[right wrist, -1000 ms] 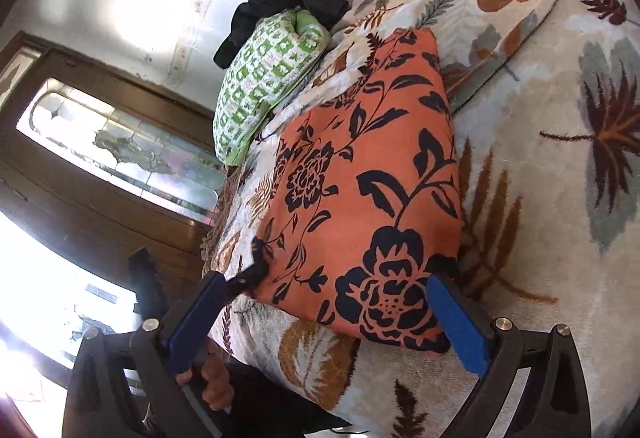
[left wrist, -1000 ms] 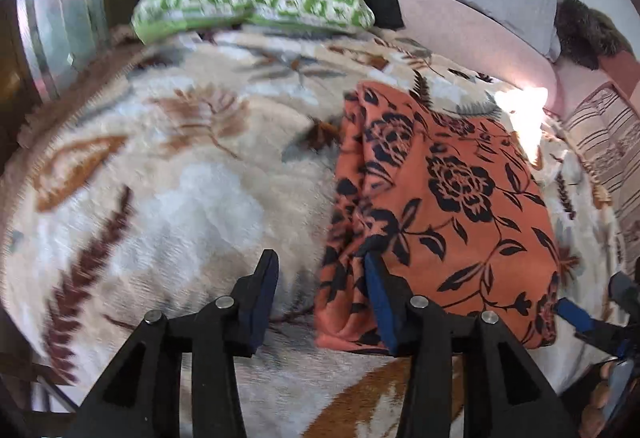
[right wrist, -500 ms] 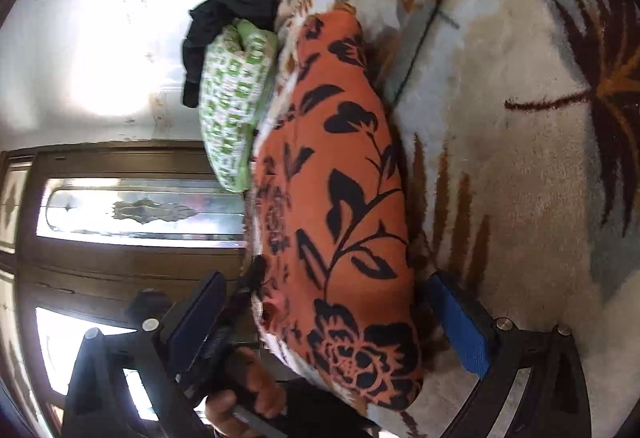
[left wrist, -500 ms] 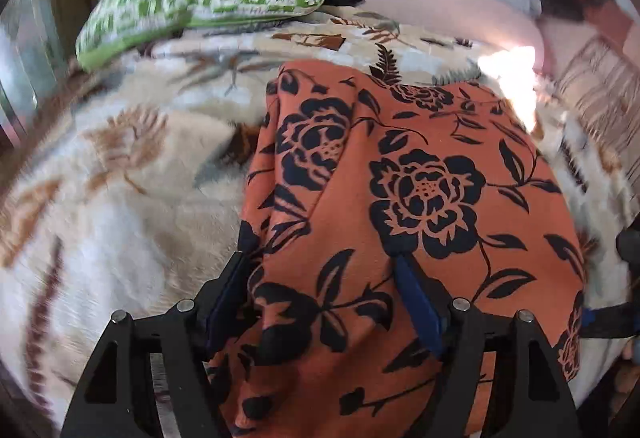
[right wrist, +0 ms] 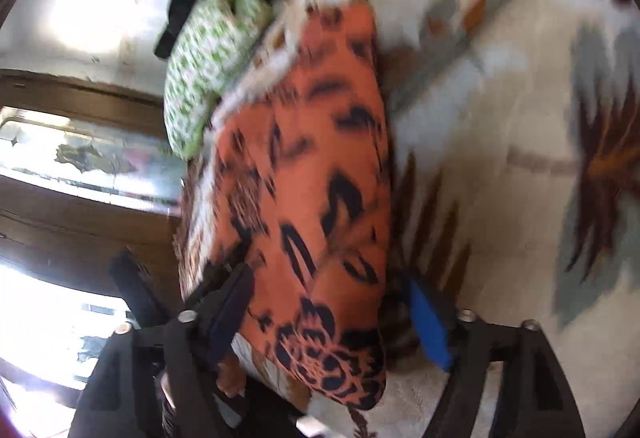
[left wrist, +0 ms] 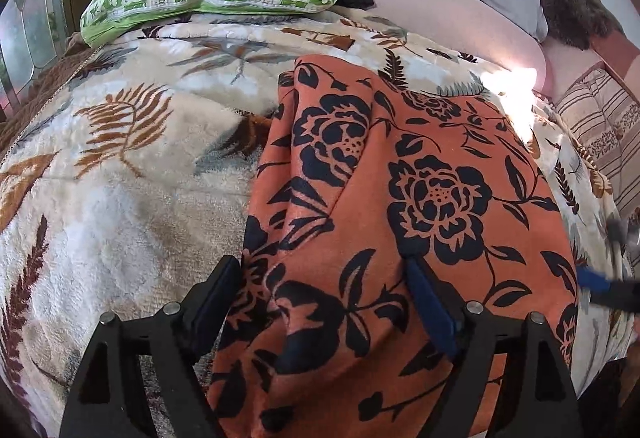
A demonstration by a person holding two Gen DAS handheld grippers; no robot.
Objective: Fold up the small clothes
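An orange garment with black flowers (left wrist: 400,205) lies folded lengthwise on the bed, its near end between the spread left fingers (left wrist: 430,308).

Both grippers closing in on the near edge of the orange cloth

A second ago the left gripper (left wrist: 324,302) stood at the left edge of the orange floral cloth (left wrist: 400,205), one finger on the leaf-print blanket (left wrist: 120,177); now its open fingers straddle the cloth's near left part. The right gripper (right wrist: 328,318) has narrowed its wide gap and come in around the cloth's near right corner (this view is blurred with motion), and its blue pad (left wrist: 592,280) shows further up the left view's right edge.
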